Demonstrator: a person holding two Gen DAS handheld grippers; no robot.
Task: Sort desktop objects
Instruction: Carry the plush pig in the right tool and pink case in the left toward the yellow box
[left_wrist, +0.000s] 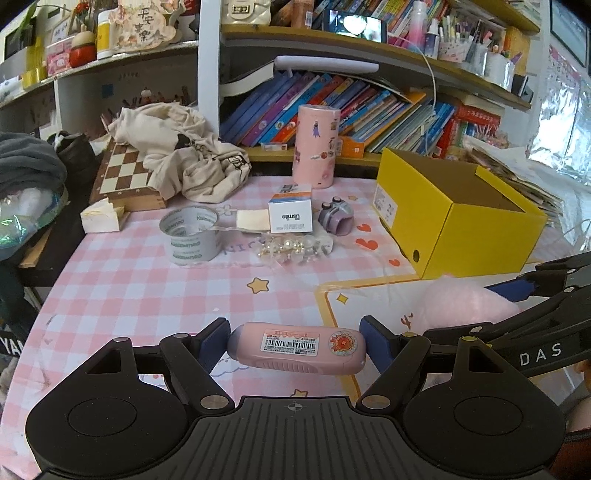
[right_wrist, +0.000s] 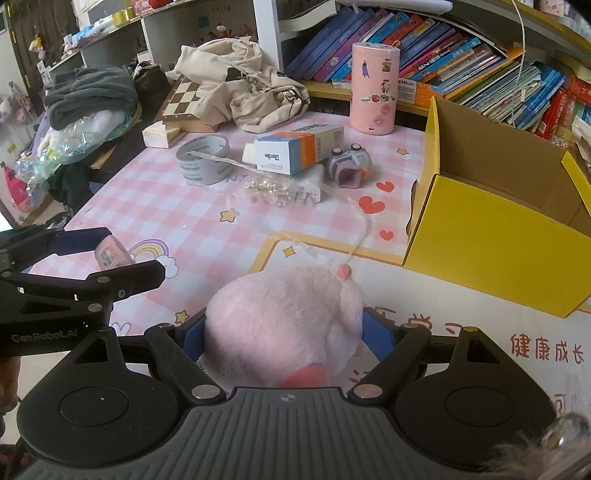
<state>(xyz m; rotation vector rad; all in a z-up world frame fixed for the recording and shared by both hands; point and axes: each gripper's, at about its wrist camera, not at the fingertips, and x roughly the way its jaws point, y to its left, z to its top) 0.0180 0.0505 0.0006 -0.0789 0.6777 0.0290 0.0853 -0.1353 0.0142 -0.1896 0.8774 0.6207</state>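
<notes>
My left gripper (left_wrist: 295, 347) is shut on a pink oblong device (left_wrist: 297, 349) with a barcode label, held crosswise between the blue pads above the checked mat. The same device (right_wrist: 110, 253) shows at the left of the right wrist view. My right gripper (right_wrist: 284, 332) is shut on a fluffy pink plush toy (right_wrist: 280, 321), also seen at the right of the left wrist view as the plush toy (left_wrist: 458, 306). An open yellow box (left_wrist: 458, 218), the same yellow box (right_wrist: 495, 229), stands empty to the right.
On the mat lie a grey tape roll (left_wrist: 190, 236), a white-and-orange carton (left_wrist: 290, 214), a pearl hair clip (left_wrist: 291, 247), a purple toy (left_wrist: 336, 216) and a pink cylinder (left_wrist: 316, 146). A chessboard (left_wrist: 125, 177) under a beige cloth (left_wrist: 184, 155) sits back left. Bookshelves (left_wrist: 369, 107) line the back.
</notes>
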